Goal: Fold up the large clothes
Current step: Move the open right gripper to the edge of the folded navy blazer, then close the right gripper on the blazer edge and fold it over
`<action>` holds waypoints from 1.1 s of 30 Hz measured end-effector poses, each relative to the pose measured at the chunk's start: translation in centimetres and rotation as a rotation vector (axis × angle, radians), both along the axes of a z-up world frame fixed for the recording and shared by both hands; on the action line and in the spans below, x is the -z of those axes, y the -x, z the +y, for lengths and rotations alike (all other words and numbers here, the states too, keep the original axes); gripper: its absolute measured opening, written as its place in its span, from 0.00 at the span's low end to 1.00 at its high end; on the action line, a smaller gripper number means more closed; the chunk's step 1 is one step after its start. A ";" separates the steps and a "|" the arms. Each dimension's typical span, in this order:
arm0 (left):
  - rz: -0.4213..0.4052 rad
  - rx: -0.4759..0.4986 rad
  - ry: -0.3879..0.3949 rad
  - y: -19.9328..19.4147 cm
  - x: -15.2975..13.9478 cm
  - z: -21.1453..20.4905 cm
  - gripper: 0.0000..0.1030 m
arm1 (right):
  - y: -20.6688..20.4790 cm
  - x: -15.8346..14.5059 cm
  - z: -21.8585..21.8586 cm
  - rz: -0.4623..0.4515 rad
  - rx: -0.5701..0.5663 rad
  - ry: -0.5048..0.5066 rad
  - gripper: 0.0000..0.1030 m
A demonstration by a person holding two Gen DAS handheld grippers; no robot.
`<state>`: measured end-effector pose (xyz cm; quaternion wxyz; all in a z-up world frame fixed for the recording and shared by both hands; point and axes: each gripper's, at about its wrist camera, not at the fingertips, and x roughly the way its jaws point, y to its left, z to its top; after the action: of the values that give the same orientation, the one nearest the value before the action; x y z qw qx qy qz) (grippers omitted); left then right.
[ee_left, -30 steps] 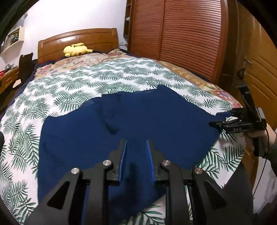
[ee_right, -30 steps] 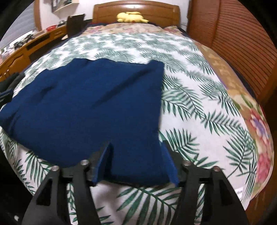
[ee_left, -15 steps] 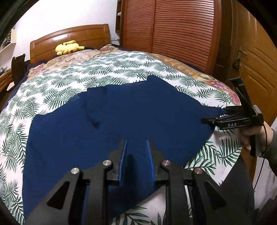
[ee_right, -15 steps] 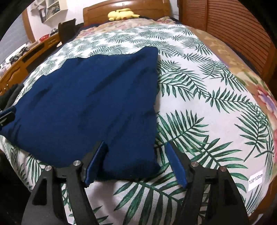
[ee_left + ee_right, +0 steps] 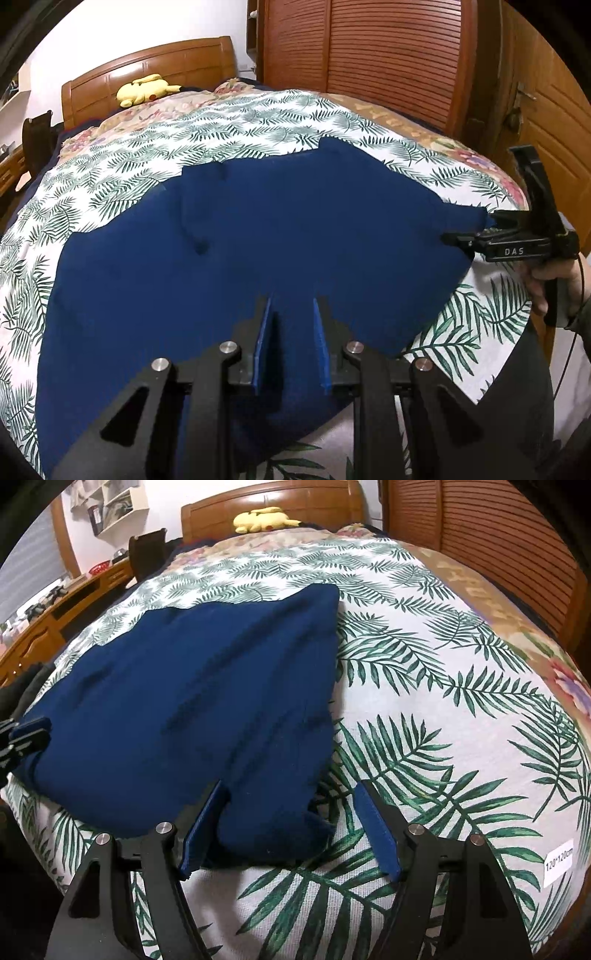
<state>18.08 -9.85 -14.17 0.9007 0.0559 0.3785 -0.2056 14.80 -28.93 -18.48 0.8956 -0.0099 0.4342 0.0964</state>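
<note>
Navy cloth is spreading across the near half of your bed: the garment (image 5: 258, 258) is lying mostly flat on the palm-leaf bedspread (image 5: 110, 192), with one corner peaking toward the headboard (image 5: 147, 70) and a shallow crease running down its left part. Your left gripper (image 5: 291, 343) is standing with its blue pads narrow and a fold of the garment lying between them at the near edge; whether the pads are actually pinching it you cannot tell from here. Your right gripper (image 5: 291, 827) is holding its jaws wide, straddling the garment's near right corner, the left pad resting against the cloth and the right pad apart from it over bare bedspread. A yellow plush toy (image 5: 264, 518) is lying by the headboard, well apart from the garment. Slatted wooden wardrobe doors (image 5: 388, 59) are running along the bed's right side, and a desk (image 5: 55, 609) is standing along the left. A small white label (image 5: 557, 862) is sitting on the bedspread near your right gripper.
</note>
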 end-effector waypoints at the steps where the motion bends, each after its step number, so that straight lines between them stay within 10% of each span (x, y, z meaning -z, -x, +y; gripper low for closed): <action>1: 0.004 0.000 -0.003 -0.1 0.1 -0.1 0.20 | 0.0 0.0 0.0 0.001 0.000 0.001 0.72; 14: 0.014 0.003 -0.007 -0.2 0.2 -0.1 0.20 | -0.1 0.1 -0.2 0.012 0.002 -0.021 0.68; 21: 0.011 0.000 0.001 -0.2 0.1 0.2 0.20 | 0.0 -0.4 0.6 0.027 -0.019 -0.040 0.46; 24: -0.006 -0.013 0.010 0.1 -0.6 0.8 0.20 | 0.1 -1.2 0.9 0.023 -0.056 -0.078 0.19; 33: -0.095 -0.089 0.076 2.1 -4.0 5.9 0.20 | 0.5 -6.6 4.1 -0.103 -0.076 -0.047 0.17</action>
<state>15.95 -3.91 -10.18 0.9275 0.0144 0.3291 -0.1768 14.32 -24.79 -11.85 0.9124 -0.0105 0.3845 0.1398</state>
